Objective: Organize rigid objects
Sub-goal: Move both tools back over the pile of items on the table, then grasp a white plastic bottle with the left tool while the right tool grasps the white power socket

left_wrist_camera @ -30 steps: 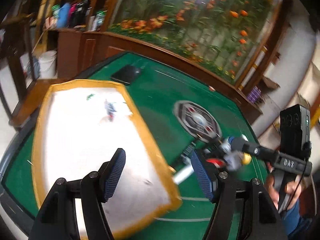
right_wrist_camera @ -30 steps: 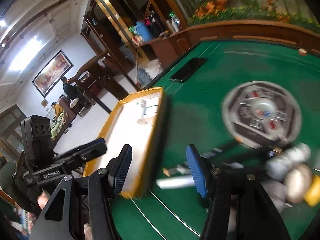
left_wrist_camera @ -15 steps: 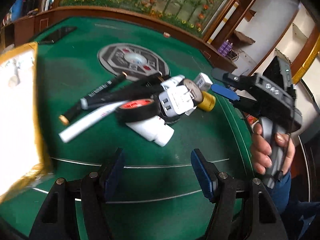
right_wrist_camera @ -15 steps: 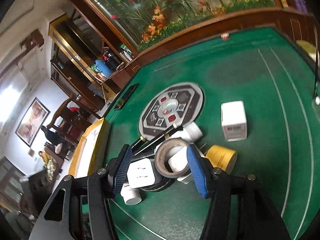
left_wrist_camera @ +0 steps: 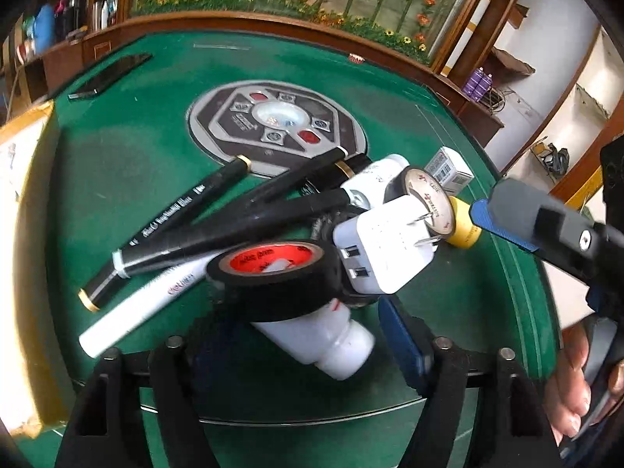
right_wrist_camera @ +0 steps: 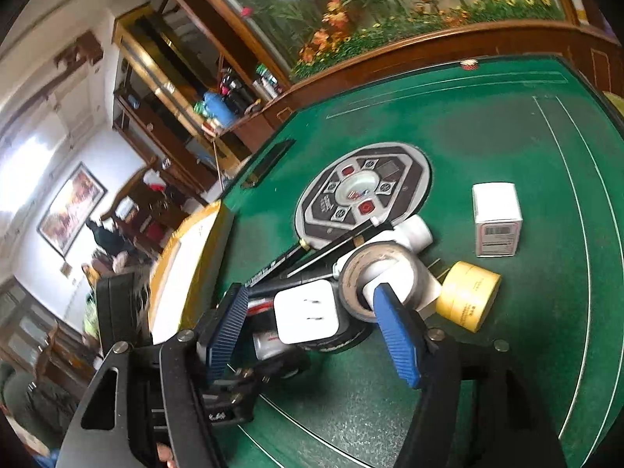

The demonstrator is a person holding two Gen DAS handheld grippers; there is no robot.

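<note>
On the table (left_wrist_camera: 117, 163) you have one pile just in front of the centre panel (left_wrist_camera: 277, 124). The markers (left_wrist_camera: 218, 226) fan out to the left, their tips on the panel. The tape roll (left_wrist_camera: 273, 280) lies over the bottle (left_wrist_camera: 331, 339). The charger (left_wrist_camera: 386, 249) sits right of it. The small box (right_wrist_camera: 496, 216) stands apart, right of the panel. The tray (left_wrist_camera: 23, 234) lies at the left edge.

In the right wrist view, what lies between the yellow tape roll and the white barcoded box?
Nothing: in the right wrist view a bare strip of green felt separates the yellow tape roll from the white barcoded box, which stands apart from the pile.
</note>
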